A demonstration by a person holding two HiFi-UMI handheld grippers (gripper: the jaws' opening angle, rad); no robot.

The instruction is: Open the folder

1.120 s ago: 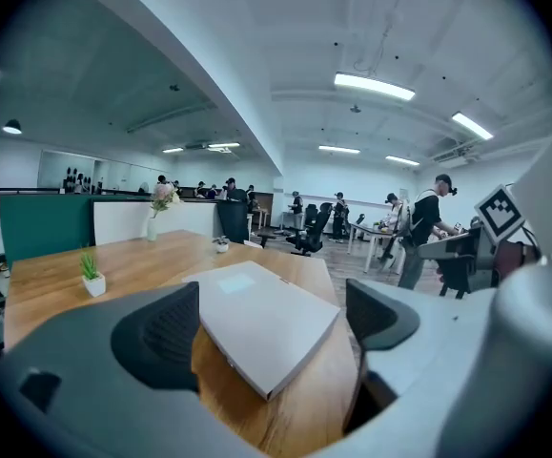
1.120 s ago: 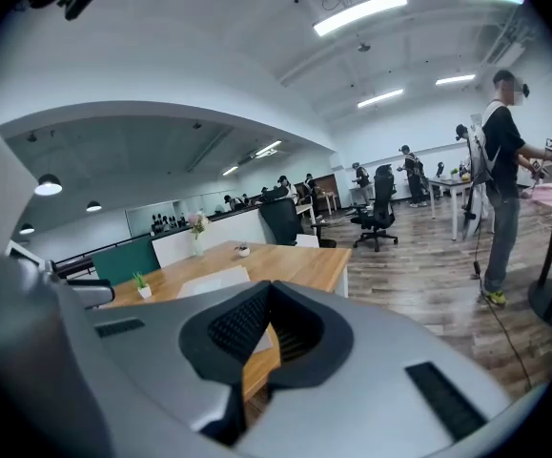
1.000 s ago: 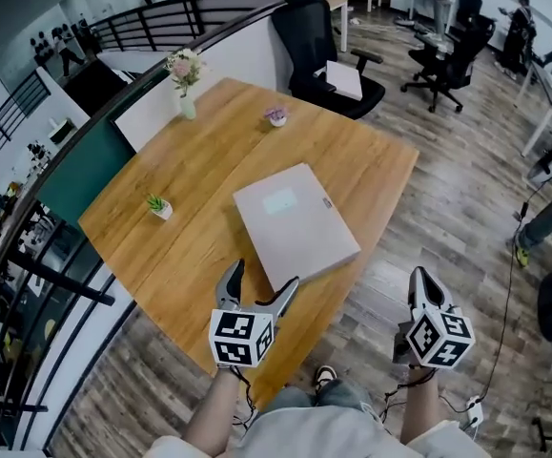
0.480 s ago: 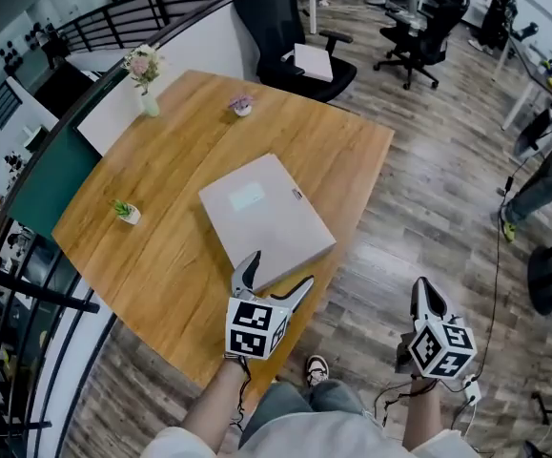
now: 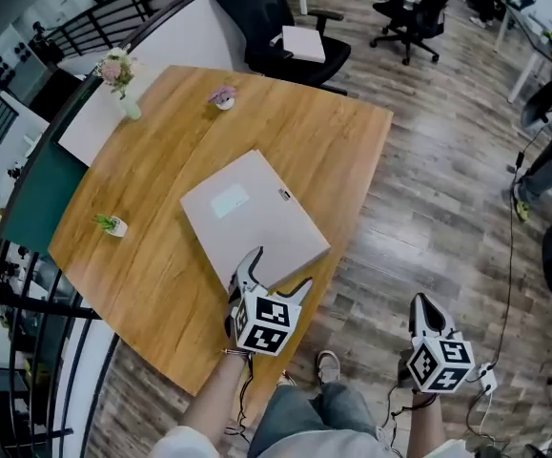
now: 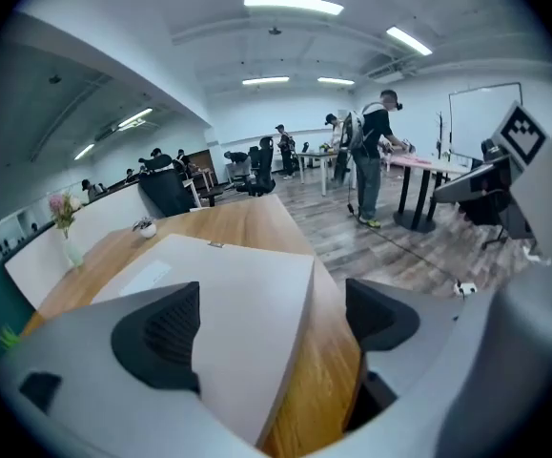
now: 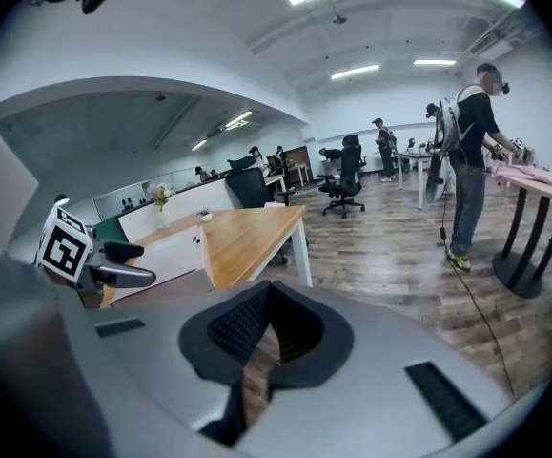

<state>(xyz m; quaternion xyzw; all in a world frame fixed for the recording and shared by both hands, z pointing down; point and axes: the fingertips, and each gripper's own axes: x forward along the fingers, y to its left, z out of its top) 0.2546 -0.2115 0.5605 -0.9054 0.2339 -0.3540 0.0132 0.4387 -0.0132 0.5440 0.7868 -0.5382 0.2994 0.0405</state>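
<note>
Wooden table (image 5: 304,136) takes up most of your head view, with plank flooring beyond its right edge. Behind its far side stands a black office chair (image 5: 274,12). On the tabletop the pale grey folder (image 5: 252,218) lies flat and closed, set at an angle, its near corner close to the table edge nearest you. Your left gripper (image 5: 277,275) sits right at that corner with its jaws wide apart; in the left gripper view the folder's corner (image 6: 228,294) lies between them, the left jaw over the cover and the right jaw out past the folder's side over bare wood, and they grip nothing. Your right gripper (image 5: 426,311) hangs off the table to your right, above the floor, its jaws brought together with nothing between them. Along the far left of the table stand a vase of flowers (image 5: 118,74), a small purple pot plant (image 5: 223,96) and a small green pot plant (image 5: 111,224), all well apart from the folder.
</note>
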